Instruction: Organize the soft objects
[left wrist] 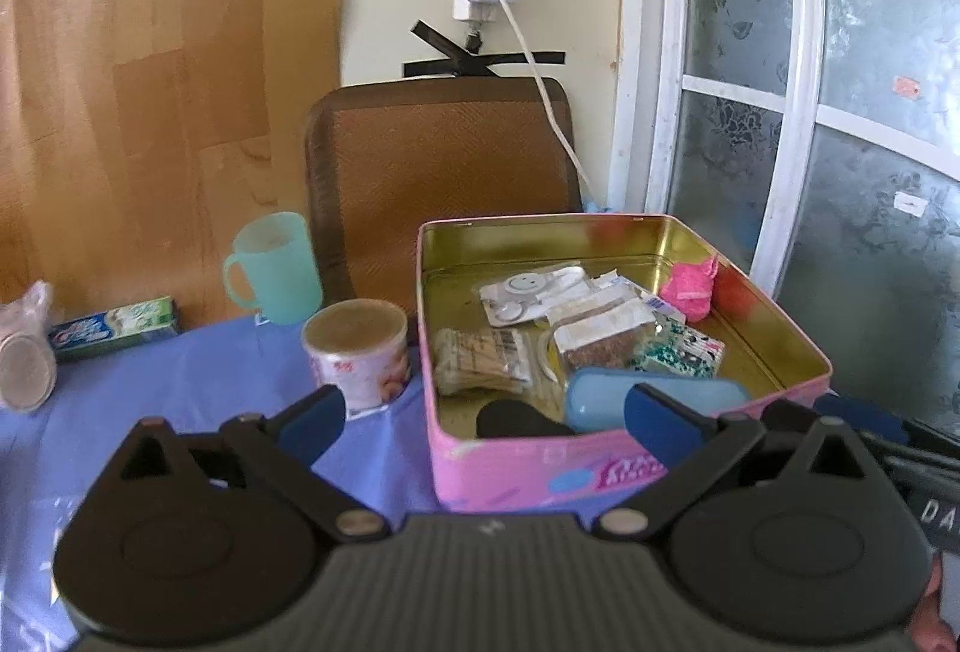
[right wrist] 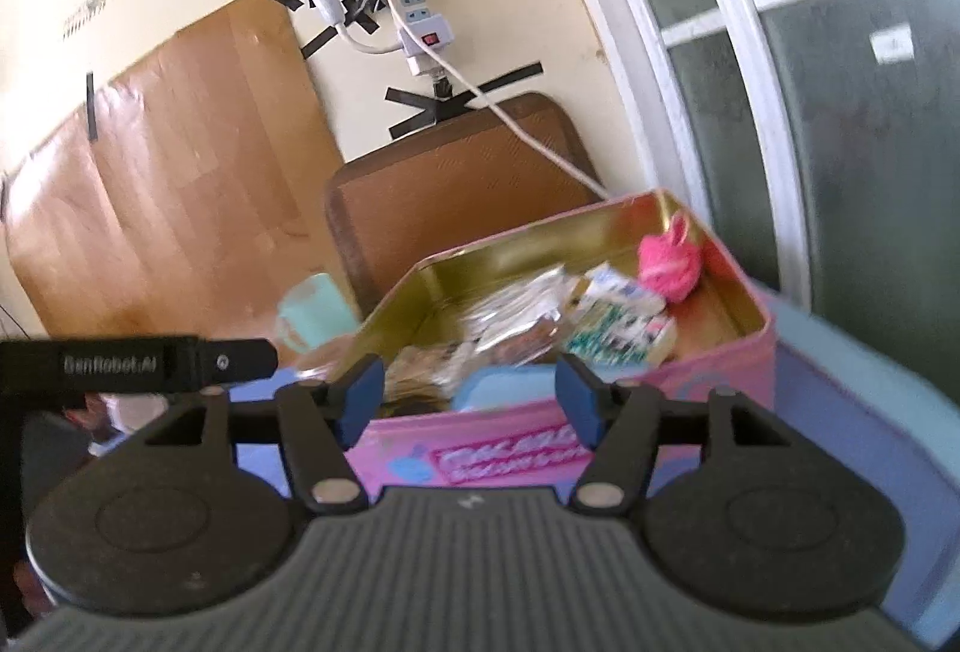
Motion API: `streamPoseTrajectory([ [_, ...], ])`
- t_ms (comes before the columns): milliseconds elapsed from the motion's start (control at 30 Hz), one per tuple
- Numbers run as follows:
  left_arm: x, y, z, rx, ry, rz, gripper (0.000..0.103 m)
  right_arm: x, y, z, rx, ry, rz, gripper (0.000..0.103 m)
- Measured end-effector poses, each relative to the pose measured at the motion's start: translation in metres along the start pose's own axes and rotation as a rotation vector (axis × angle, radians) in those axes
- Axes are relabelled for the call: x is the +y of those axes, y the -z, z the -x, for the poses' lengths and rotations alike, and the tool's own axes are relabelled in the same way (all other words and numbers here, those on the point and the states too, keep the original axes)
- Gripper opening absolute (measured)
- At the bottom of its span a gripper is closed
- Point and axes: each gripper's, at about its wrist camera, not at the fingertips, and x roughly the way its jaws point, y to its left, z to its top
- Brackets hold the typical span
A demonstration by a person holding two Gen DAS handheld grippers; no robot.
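1. A tin box [left wrist: 624,448] is sitting on the right part of a cloth-covered table [left wrist: 198,382].
2. Inside the tin, a fluffy ball [left wrist: 690,289] is lying in the far right corner, against the right wall.
3. A flat case [left wrist: 600,400] is lying along the tin's near wall, with a bundle of sticks [left wrist: 480,361] just to its left.
4. Packets [left wrist: 600,316] are lying in the tin's middle, behind the case.
5. A can [left wrist: 357,352] is standing just left of the tin.
6. A cup [left wrist: 273,268] is standing behind the can, further left.
7. A carton [left wrist: 114,328] is lying left of the cup.
8. A chair back [left wrist: 438,159] is standing behind the table.
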Motion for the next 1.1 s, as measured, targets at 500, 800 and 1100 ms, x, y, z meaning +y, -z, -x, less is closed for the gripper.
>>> streamPoseTrajectory([
  [500, -0.018, 0.039, 0.083, -0.024, -0.125, -0.023, 0.103, 0.025, 0.012, 0.073, -0.01, -0.066, 0.011, 0.091],
  [800, -0.041, 0.061, 0.13, -0.043, -0.155, 0.054, 0.103, 0.026, 0.028, 0.119, -0.055, -0.096, 0.101, 0.099],
  [1100, -0.049, 0.065, 0.133, -0.044, -0.182, 0.052, 0.103, 0.017, 0.038, 0.112, -0.034, -0.087, 0.095, 0.1],
])
